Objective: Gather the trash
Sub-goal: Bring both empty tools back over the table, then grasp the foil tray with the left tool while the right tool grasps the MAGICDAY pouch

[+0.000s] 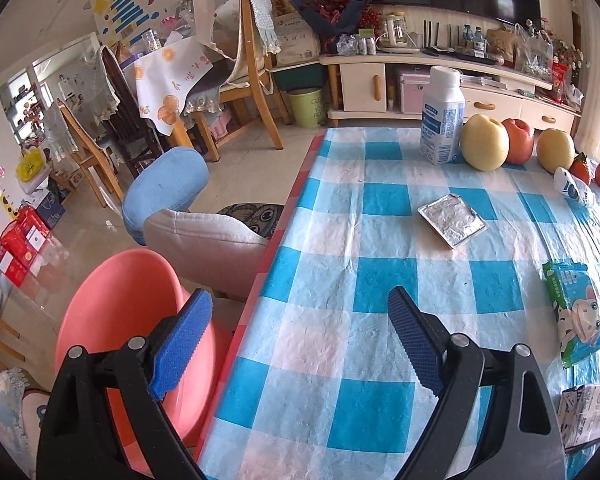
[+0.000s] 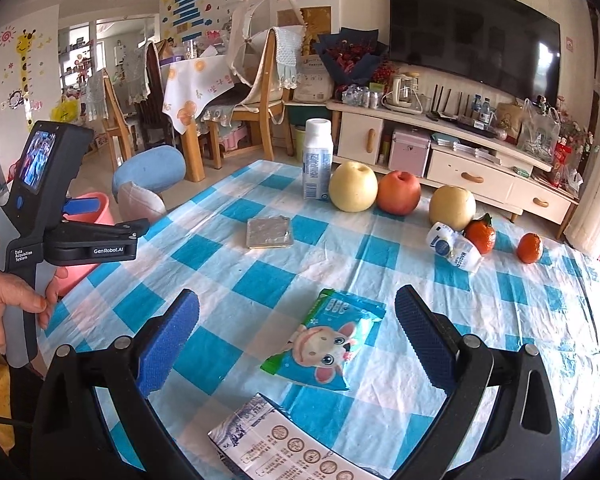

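Left wrist view, read left to right: a pink bin (image 1: 140, 320) stands on the floor against the table's (image 1: 340, 360) left edge, and the left claw (image 1: 300, 344) hangs wide open and empty, one pad over the bin's rim and the other over the checked cloth. Past it lie a flat foil packet (image 1: 452, 220) at mid-table and, at the right margin, a green wipes wrapper (image 1: 576, 312); neither is between the jaws. In the right wrist view, the left hand (image 2: 4, 300) and its tool sit at the left edge beside the bin. The right claw (image 2: 296, 340) is likewise spread wide with nothing gripped. The wrapper lies on the cloth just ahead, roughly centred between the pads but untouched, with a printed carton (image 2: 284, 444) nearer the camera and low in the frame. Judgement: the step in hand is picking up the wrapper. Descend squarely and close across its narrow width, so the thin film is pinched rather than the cloth.
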A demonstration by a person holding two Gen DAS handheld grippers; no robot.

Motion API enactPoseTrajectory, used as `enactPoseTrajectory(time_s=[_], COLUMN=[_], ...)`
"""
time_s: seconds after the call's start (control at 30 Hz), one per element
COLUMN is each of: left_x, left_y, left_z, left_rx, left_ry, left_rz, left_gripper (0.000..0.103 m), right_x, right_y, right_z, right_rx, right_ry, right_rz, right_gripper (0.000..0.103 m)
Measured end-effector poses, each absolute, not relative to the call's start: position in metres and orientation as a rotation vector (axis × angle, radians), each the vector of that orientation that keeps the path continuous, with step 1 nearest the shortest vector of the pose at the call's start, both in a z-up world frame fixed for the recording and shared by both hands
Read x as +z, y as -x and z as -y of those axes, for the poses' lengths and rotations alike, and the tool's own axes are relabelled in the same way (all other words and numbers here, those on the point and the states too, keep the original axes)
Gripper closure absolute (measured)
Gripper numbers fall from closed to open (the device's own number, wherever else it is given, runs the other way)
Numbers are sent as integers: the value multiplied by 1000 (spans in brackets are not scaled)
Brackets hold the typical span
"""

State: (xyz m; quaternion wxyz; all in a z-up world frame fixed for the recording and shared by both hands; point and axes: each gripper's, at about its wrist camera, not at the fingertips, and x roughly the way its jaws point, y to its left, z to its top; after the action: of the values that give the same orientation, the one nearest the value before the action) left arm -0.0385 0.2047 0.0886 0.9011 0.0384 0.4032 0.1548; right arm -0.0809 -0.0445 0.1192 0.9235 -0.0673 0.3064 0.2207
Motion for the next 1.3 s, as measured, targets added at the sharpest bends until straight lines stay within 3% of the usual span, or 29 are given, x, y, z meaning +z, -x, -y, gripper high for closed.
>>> enactPoseTrajectory(time_s=[0.7,1.3], left_x=[90,34], left_y=[20,-70], left_z=[-165,-127], left_rx=[70,27], left_ry=[54,199], left_rz=[-777,-891], left_gripper=[14,14], right_x=[142,77], right_y=[52,-63], right_z=[154,194], right_rx=[216,196], right_ry=[28,1], right_rz=[-561,-714], right_gripper=[4,4])
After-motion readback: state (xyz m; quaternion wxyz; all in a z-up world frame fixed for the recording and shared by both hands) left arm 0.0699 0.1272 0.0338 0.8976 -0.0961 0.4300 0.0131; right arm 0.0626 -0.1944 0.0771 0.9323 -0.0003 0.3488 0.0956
